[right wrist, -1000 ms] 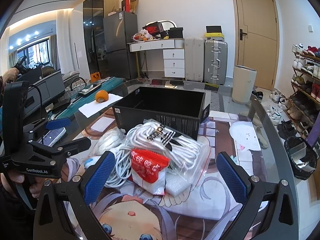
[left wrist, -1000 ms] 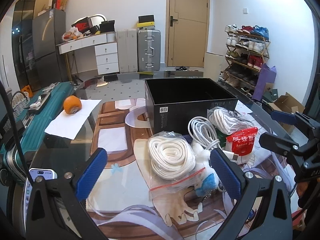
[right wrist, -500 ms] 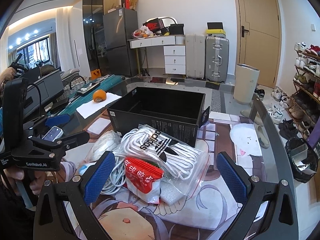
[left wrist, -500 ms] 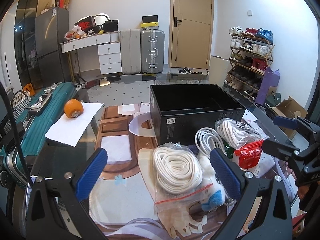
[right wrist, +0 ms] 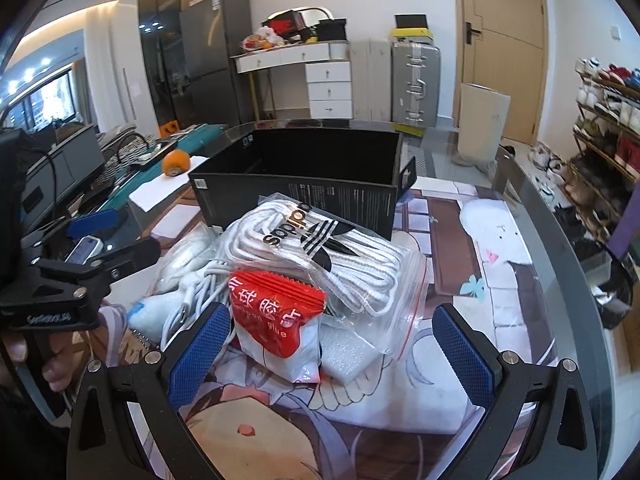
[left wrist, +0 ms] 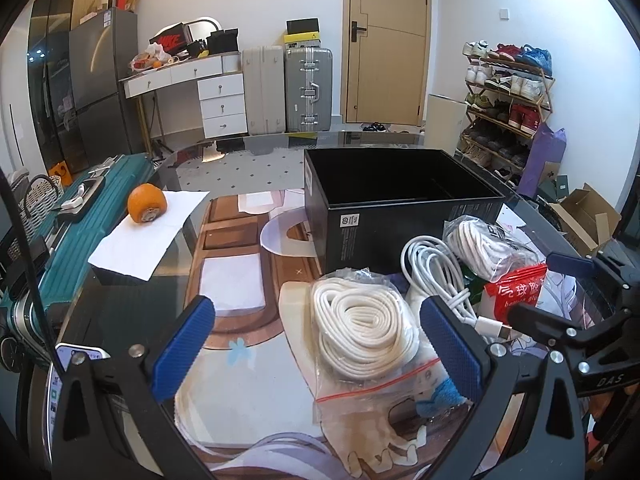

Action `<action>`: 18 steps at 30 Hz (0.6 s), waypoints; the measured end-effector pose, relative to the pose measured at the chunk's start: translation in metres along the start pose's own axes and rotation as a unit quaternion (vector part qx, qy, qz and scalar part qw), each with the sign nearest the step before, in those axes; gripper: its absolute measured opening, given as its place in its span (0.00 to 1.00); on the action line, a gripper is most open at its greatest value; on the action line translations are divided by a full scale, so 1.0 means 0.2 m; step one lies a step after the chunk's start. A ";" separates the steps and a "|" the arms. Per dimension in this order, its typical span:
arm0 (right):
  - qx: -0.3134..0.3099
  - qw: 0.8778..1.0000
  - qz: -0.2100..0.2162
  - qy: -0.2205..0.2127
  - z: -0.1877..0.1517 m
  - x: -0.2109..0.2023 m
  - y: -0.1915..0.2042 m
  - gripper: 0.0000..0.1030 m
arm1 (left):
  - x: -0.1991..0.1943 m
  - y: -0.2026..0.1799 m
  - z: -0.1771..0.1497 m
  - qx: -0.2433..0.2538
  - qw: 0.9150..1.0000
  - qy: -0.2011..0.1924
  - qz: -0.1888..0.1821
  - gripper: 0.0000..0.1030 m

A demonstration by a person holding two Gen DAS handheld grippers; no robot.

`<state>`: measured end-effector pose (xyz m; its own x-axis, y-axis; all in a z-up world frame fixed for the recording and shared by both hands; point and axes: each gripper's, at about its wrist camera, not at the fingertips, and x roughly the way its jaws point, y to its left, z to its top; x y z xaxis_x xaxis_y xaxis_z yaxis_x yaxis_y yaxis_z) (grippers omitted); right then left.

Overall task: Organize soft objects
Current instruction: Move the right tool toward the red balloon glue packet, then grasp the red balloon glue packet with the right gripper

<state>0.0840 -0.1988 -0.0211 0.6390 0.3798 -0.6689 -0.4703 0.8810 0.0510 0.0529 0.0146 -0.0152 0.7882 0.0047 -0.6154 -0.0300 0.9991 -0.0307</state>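
Left gripper (left wrist: 316, 344) has its fingers (left wrist: 186, 346) spread wide, nothing held. Between them, nearer the right finger, lies a zip bag of coiled white strap (left wrist: 364, 332) flat on the table (left wrist: 132, 300). Just beyond the right finger: a loose white cable (left wrist: 436, 276), then a bag of white rope (left wrist: 486, 246) w/ a red packet (left wrist: 516, 294) leaning on it. Black box (left wrist: 400, 200) sits open-topped behind the pile, touching or nearly so.

Right gripper (right wrist: 330, 346) also wide apart, empty. Red packet (right wrist: 276, 320) stands just ahead of its left finger (right wrist: 200, 350), bag of white rope (right wrist: 320, 256) behind it, up against the black box (right wrist: 304, 184). An orange (left wrist: 147, 203) on white paper (left wrist: 148, 236) sits well off to the left gripper's left.
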 end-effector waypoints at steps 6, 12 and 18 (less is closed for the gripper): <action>0.020 1.000 -0.016 0.012 -0.01 0.05 0.02 1.00 | 0.01 0.01 0.00 -0.002 1.000 0.005 0.003 1.00; 0.032 0.999 -0.025 0.020 0.00 0.09 0.03 1.00 | 0.01 0.01 -0.01 0.000 1.000 0.009 0.003 1.00; 0.035 0.998 -0.047 0.023 0.00 0.11 0.05 1.00 | 0.01 0.01 -0.01 0.002 1.000 0.011 0.003 1.00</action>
<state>0.0942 -0.1813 -0.0356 0.6494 0.2822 -0.7061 -0.3650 0.9303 0.0361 0.0539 0.0157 -0.0184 0.7747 0.0106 -0.6322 -0.0328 0.9992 -0.0236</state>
